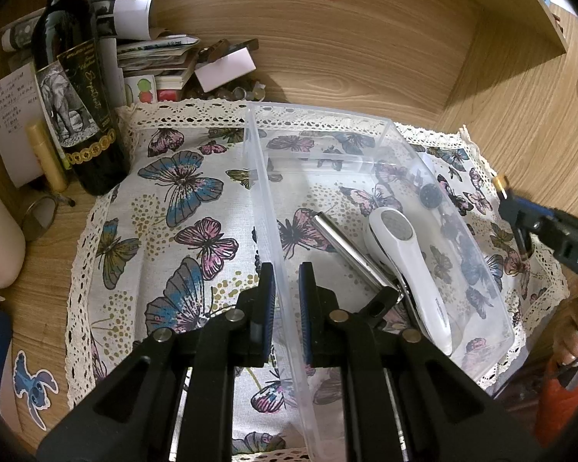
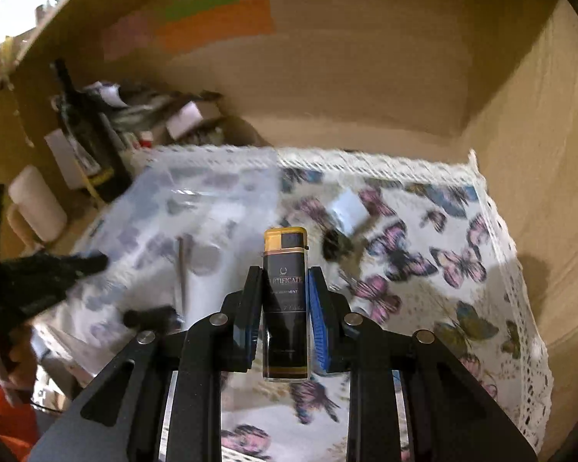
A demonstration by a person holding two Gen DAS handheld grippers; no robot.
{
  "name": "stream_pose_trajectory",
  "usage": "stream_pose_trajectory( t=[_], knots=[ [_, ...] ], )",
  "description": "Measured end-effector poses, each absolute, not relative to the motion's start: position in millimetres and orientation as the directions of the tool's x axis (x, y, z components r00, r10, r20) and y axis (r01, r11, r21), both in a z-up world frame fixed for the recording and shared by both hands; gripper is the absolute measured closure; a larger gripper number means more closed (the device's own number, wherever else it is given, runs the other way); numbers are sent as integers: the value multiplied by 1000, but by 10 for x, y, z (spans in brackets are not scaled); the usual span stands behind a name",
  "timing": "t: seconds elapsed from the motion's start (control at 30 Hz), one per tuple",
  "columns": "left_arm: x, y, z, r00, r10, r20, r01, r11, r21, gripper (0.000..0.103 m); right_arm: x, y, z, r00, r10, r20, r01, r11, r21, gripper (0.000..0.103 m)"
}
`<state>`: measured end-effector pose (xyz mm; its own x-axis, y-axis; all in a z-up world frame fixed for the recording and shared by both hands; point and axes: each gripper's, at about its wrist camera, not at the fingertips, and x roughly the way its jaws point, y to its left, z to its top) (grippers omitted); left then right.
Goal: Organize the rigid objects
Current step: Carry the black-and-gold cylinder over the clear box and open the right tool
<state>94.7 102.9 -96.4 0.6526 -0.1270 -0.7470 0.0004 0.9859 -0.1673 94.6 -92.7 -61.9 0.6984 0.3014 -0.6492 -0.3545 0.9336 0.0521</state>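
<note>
While blur smears the bin (image 2: 196,208), the lighter (image 2: 285,300) reads sharp.

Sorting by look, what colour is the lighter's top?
Gold, above a black body: lighter, clearest in the right wrist view.

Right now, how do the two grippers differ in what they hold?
The left gripper straddles the clear bin's side wall, one finger inside and one outside; the right gripper is clamped on a black-and-gold lighter. The left sits low at the bin; the right hangs above the butterfly cloth. Both point forward.
</note>
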Motion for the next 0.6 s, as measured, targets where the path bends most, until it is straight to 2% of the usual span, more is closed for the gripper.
stream_pose_trajectory(
  t=[0.27,0.6],
  knots=[
    [949,1025,-963,652,-127,-747,0,986,-168,93,935,-487,-590,658,383,-649,-463,885,53,82],
    [950,1020,-961,653,-127,-747,-2,986,-169,93,1071,-103,-820,564,392,-726,-548,836,26,82]
  ],
)
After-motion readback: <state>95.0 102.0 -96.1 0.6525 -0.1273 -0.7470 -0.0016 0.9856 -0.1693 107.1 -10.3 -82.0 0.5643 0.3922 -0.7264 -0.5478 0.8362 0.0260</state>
